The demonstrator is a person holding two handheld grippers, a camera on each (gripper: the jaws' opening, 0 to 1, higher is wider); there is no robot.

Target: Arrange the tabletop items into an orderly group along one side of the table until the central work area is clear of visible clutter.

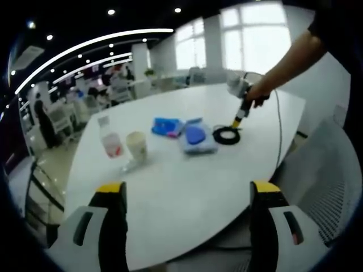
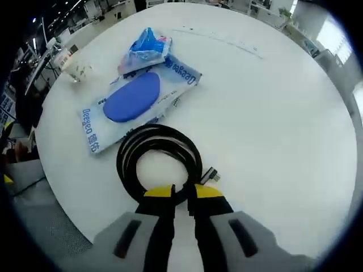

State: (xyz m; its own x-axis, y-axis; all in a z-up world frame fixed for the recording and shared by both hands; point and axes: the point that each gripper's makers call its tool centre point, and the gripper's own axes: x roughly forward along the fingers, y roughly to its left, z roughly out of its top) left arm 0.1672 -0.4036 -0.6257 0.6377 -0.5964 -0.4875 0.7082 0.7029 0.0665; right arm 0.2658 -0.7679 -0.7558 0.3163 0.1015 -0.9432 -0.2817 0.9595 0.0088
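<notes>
Black cable (image 2: pixel 159 161), coiled in a ring, flat on the white counter (image 2: pixel 272 113), just beside the blue pouch (image 2: pixel 136 105). Near arc of the coil pinched between the yellow tips of the right claw (image 2: pixel 182 198), jaws pressed almost together on it; that stretch of the coil hidden behind the tips. Metal plug poking out of the coil just beside the claw, too small to tell its type.

Seen from the left gripper view: same cable (image 1: pixel 227 135) with the right claw (image 1: pixel 237 122) tip-down on it, a hand (image 1: pixel 256 93) gripping the handle, forearm cut off by the picture's edge. Left claw (image 1: pixel 188 195) well apart from the cable, jaws spread wide, nothing between them, hovering over the near counter edge (image 1: pixel 170 226).

Pouch wrapped in clear plastic, printed "Deeged" or similar in blue along one end, other print too blurred to read. Touching the pouch on the side away from the cable, a crumpled blue packet (image 2: pixel 146 48), writing illegible. Farther off from the cable, past the pouch: a paper cup (image 1: pixel 136 146), a clear bottle (image 1: pixel 110 139) with a reddish label, and something clear at the cup's foot, hard to make out. Mesh chair (image 1: pixel 329 175) beside the counter, partly cut off.
</notes>
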